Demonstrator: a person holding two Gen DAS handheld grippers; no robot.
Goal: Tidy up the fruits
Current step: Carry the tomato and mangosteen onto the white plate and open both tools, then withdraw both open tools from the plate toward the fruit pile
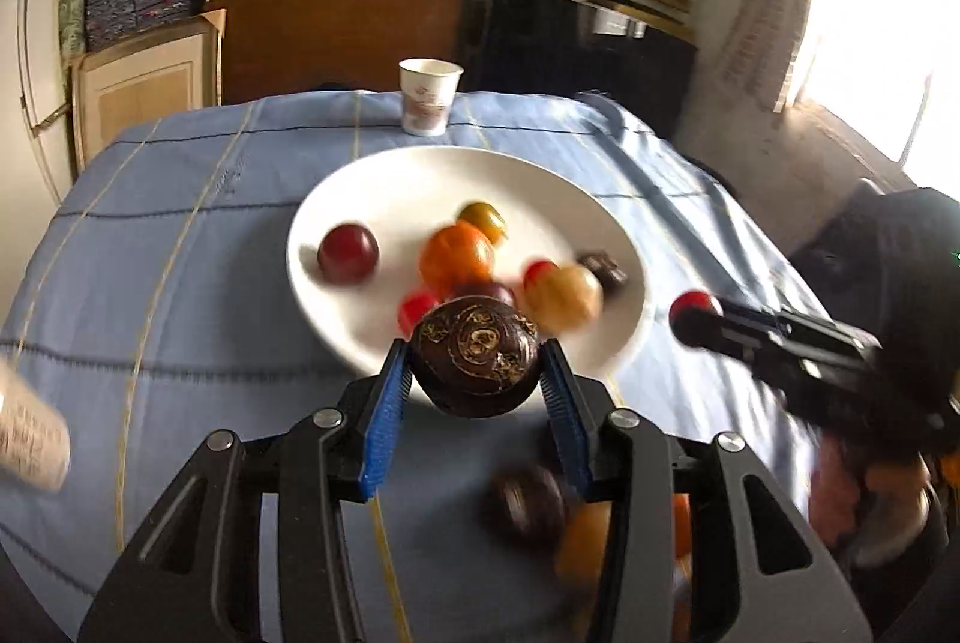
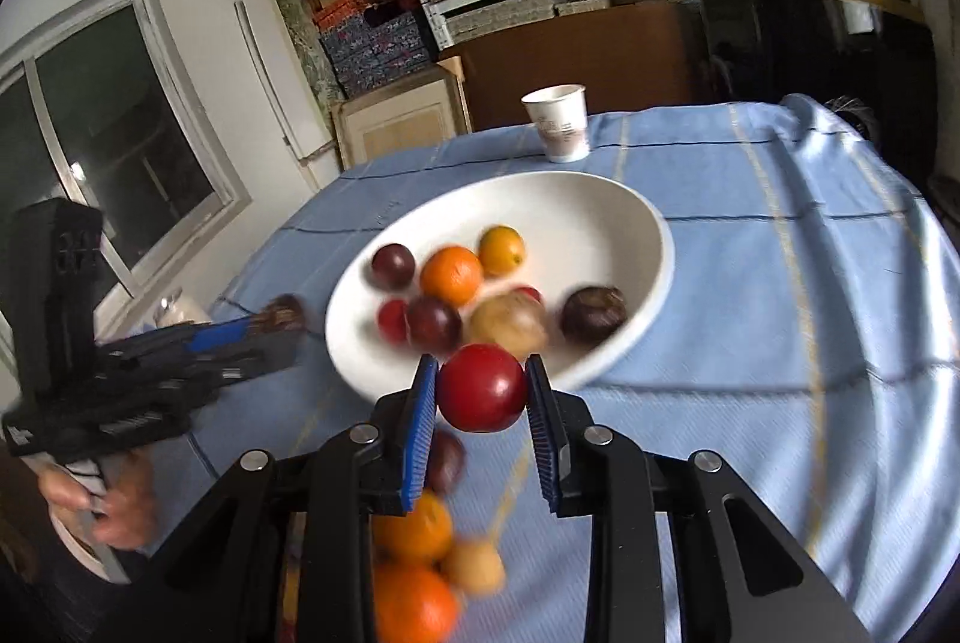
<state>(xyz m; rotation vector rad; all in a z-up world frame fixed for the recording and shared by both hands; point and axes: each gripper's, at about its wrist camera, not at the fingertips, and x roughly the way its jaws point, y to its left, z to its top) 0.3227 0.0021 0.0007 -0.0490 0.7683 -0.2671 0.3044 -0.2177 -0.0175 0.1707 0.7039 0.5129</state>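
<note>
My left gripper (image 1: 477, 373) is shut on a dark brown mottled fruit (image 1: 475, 364), held just above the near rim of the white plate (image 1: 360, 343). My right gripper (image 2: 480, 391) is shut on a red fruit (image 2: 482, 388) in front of the same plate (image 2: 600, 367). The plate holds several fruits: an orange (image 2: 451, 275), a dark plum (image 2: 393, 266), a yellow one (image 2: 501, 250) and a dark brown one (image 2: 594, 314). In the left wrist view the right gripper (image 1: 696, 319) comes in from the right with its red fruit (image 1: 695, 304). The left gripper (image 2: 282, 325) shows at the left of the right wrist view.
A paper cup (image 1: 428, 96) stands behind the plate on the blue checked tablecloth (image 1: 180, 253). Loose fruits lie near the table's front edge, among them oranges (image 2: 414, 523) and a dark fruit (image 1: 528, 505). Another pale cup (image 1: 30, 439) is at the left. Shelves fill the back wall.
</note>
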